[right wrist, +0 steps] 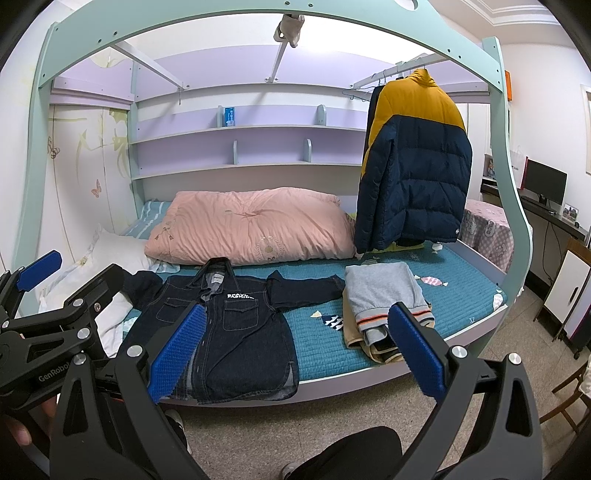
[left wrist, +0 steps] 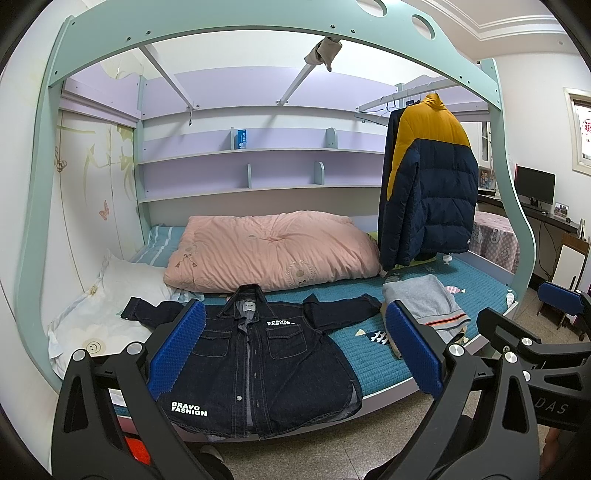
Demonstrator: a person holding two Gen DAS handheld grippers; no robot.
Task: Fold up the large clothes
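A dark denim jacket (left wrist: 258, 354) with white "BRAVO FASHION" lettering lies spread flat, front up and sleeves out, on the teal bed cover (left wrist: 373, 365) at the bed's front edge. It also shows in the right wrist view (right wrist: 236, 332). My left gripper (left wrist: 295, 350) is open and empty, held in the air in front of the bed, framing the jacket. My right gripper (right wrist: 295, 350) is open and empty, held off the bed's edge between the jacket and a pile of folded grey and tan clothes (right wrist: 384, 306). The pile also shows in the left wrist view (left wrist: 424, 306).
A pink quilt (left wrist: 273, 251) and a white pillow (left wrist: 110, 295) lie behind the jacket. A navy and yellow puffer coat (left wrist: 428, 184) hangs over the bed's right end. The bunk frame (left wrist: 258, 22) arches overhead. A desk with a monitor (right wrist: 545, 182) stands at right.
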